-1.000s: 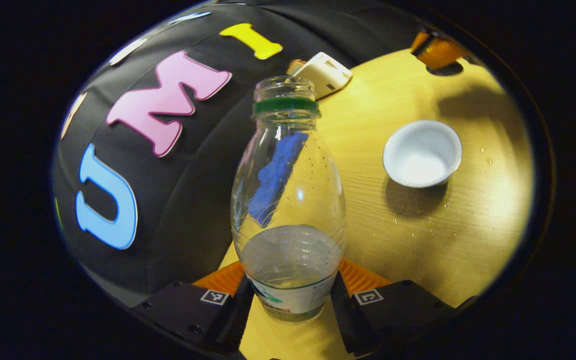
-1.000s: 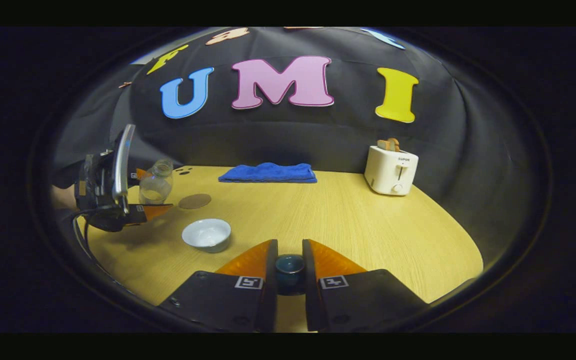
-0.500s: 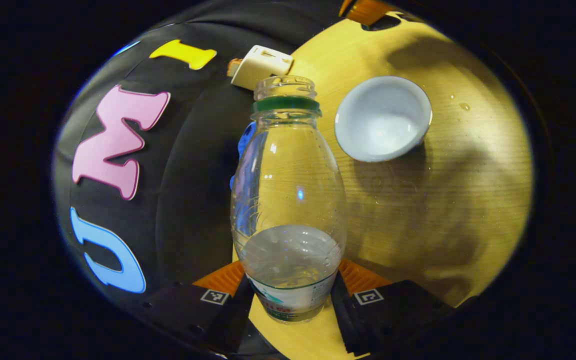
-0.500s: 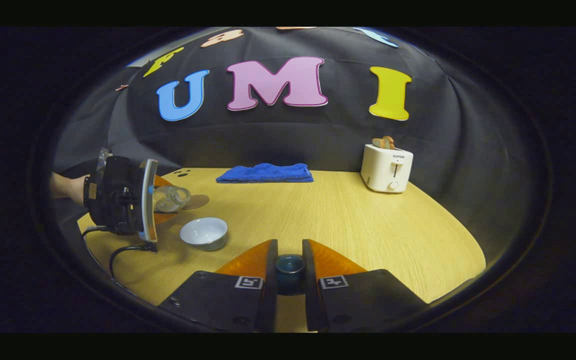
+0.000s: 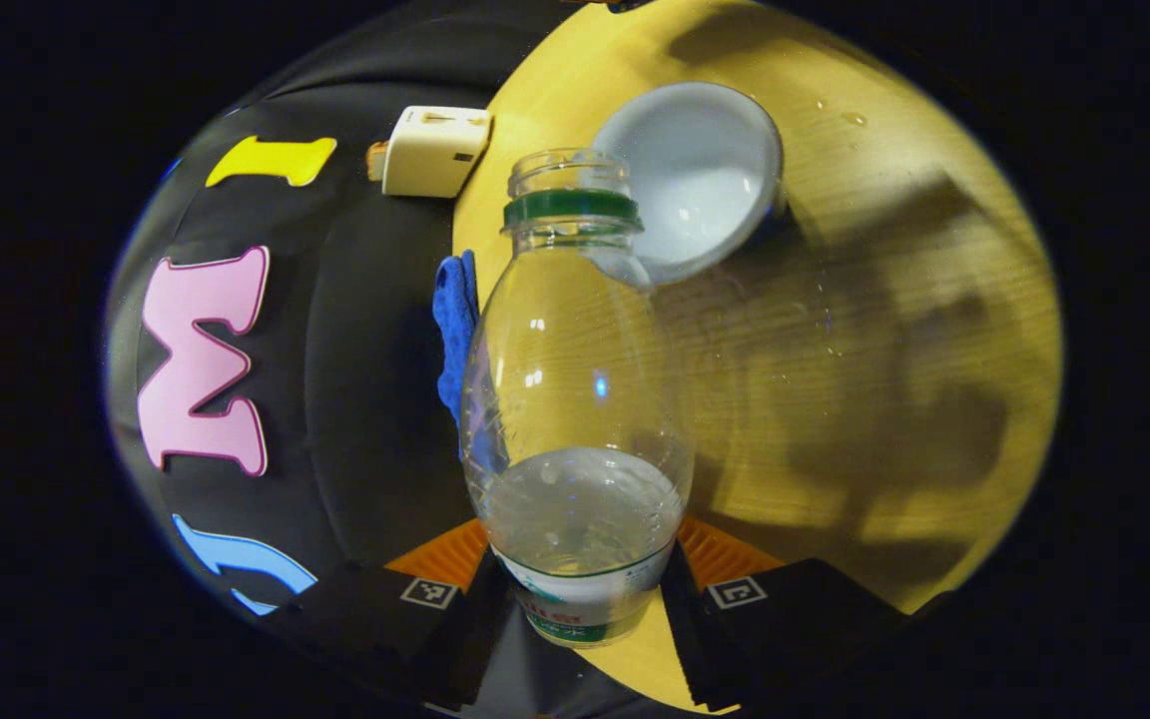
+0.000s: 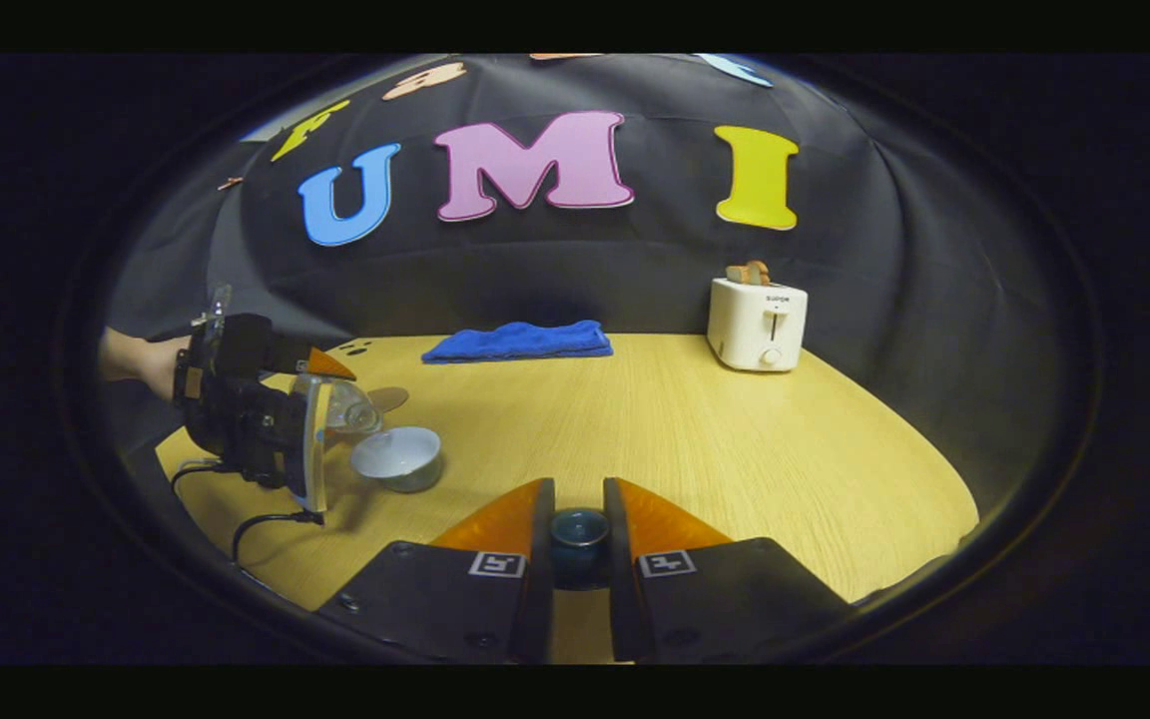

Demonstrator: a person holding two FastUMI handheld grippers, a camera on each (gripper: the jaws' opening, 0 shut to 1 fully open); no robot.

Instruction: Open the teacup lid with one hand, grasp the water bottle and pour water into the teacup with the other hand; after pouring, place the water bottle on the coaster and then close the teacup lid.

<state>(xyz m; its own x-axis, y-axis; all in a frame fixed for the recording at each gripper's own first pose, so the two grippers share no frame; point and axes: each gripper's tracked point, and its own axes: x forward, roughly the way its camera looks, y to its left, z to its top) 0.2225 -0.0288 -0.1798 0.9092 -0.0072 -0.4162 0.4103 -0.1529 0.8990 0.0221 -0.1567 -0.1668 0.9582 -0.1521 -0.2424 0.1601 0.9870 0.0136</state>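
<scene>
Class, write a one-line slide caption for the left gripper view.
Left gripper tips an open water bottle toward the white teacup on the wooden table.

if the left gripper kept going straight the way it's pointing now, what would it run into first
Most likely the white teacup. The left gripper is shut on the water bottle, whose open mouth already points at the cup's rim, so the bottle's neck would arrive there first. Depth is hard to judge; it might pass just above.

A staged recording booth: a black cloth wall [image 6: 575, 270] behind a wooden table [image 6: 695, 429] with toaster [image 6: 757, 324] and towel [image 6: 517, 341].
</scene>
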